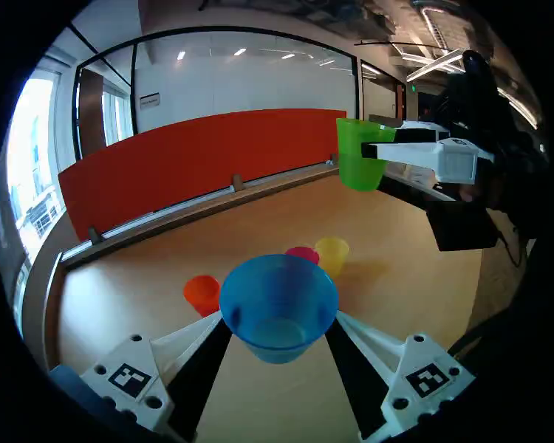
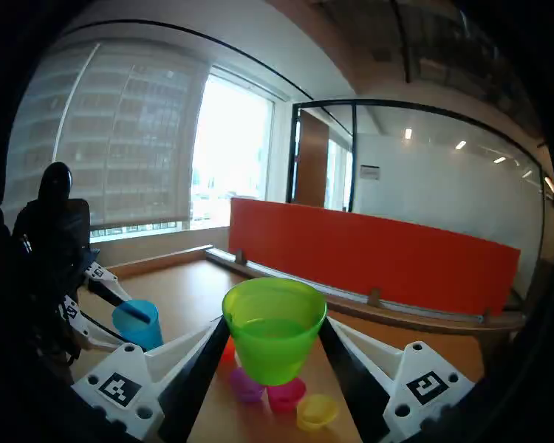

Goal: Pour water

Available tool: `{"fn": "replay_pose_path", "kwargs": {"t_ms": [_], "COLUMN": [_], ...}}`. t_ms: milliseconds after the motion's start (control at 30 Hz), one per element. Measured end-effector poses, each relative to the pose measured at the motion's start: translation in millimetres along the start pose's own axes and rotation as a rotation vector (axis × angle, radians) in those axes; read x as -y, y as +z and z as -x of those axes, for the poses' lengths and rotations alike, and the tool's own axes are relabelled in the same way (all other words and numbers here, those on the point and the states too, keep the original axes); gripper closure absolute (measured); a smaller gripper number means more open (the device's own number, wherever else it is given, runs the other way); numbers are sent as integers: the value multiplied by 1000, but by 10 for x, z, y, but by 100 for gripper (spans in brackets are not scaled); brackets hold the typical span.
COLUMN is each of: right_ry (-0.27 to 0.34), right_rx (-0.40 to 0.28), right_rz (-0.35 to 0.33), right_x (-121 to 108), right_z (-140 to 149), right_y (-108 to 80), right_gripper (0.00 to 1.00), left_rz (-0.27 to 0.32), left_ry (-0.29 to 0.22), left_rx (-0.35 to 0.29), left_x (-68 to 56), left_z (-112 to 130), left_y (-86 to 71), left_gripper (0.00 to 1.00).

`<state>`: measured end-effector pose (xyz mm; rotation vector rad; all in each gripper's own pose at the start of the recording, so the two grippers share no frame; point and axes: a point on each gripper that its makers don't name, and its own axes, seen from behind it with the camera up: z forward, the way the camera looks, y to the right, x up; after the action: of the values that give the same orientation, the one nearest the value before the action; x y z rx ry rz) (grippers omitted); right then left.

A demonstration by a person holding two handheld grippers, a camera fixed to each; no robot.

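You're in an office: a long wooden desk backed by an orange divider panel mid-frame, a glass-walled room behind, and blinds on tall windows at the right gripper view's upper left.

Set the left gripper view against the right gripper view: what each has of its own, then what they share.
Left gripper view: ceiling strip lights, and the left gripper shut on the blue cup up close. Right gripper view: a purple cup, a blind-covered window, the right gripper shut on the green cup up close. Shared: both held cups, pink cup, yellow cup, red partition, table.
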<state>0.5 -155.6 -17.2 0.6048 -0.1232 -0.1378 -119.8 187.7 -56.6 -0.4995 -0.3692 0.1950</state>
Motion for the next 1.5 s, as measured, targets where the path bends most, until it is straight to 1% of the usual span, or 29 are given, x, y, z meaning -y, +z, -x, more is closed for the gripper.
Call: {"fn": "replay_pose_path", "kwargs": {"t_ms": [200, 367, 567, 767, 867, 1067, 1267, 1500], "right_ry": [0, 5, 10, 10, -1, -44, -89, -144], "right_rx": [3, 3, 17, 37, 46, 63, 72, 81], "right_rz": [30, 54, 65, 66, 64, 48, 27, -7], "right_x": [-13, -29, -41, -70, -85, -106, -129, -131], "right_z": [20, 60, 137, 177, 192, 201, 172, 129], "right_y": [-150, -239, -312, -347, -354, -353, -316, -250], "right_gripper": [11, 11, 11, 11, 11, 11, 11, 11], "left_rz": [23, 41, 55, 64, 67, 74, 105, 134], "left_ry": [8, 12, 12, 7, 7, -2, -10, 2], "left_rx": [-4, -7, -15, -17, -14, 3, 18, 23], "left_x": [-72, -125, -185, -209, -224, -222, -276, -351], "left_z": [-47, -76, -126, -172, -200, -242, -278, -322], "left_y": [-11, -11, -1, 26, 40, 61, 60, 72], "left_gripper": [17, 17, 17, 17, 17, 17, 17, 17]}}
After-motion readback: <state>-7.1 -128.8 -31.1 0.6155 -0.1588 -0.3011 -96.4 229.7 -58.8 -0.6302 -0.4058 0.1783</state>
